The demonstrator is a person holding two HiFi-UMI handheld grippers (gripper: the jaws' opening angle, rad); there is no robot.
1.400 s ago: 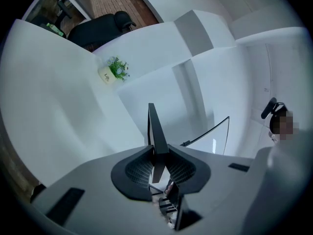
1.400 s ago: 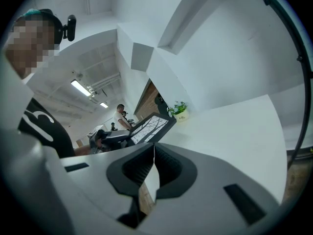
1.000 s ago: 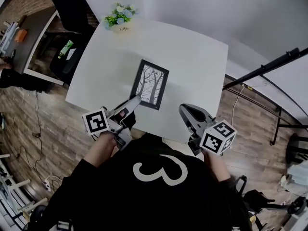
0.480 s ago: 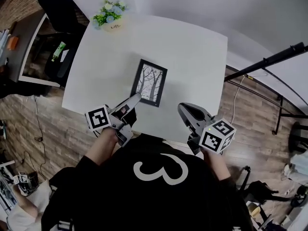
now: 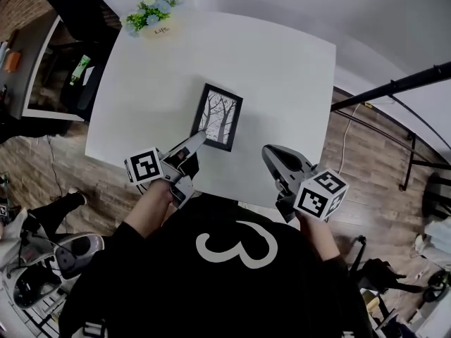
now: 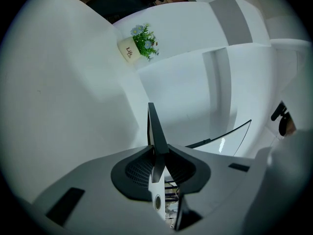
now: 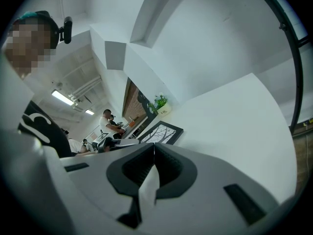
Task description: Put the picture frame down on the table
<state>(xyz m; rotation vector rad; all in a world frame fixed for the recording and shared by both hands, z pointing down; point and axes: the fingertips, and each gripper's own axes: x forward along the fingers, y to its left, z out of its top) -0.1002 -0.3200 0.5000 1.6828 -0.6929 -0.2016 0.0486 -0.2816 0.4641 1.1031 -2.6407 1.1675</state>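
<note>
The picture frame (image 5: 217,116), black-edged with a bare-tree print, lies low on the white table (image 5: 282,76), tilted a little. My left gripper (image 5: 199,139) is shut on its near left corner. In the left gripper view the frame's dark edge (image 6: 152,126) rises straight out of the closed jaws. I cannot tell whether the gripped corner touches the tabletop. My right gripper (image 5: 270,155) hovers over the table's near edge, right of the frame, shut and holding nothing. From the right gripper view the frame (image 7: 159,132) looks flat on the table.
A white pot of flowers (image 5: 149,16) stands at the table's far left corner, also in the left gripper view (image 6: 138,44). A black stand's pole (image 5: 394,90) slants past the right side. A person's leg (image 5: 56,206) and a chair (image 5: 42,273) are at lower left.
The head view has shifted, so the table sits higher and further left. The left gripper stays shut on the frame's corner. A person's leg has come into view at lower left.
</note>
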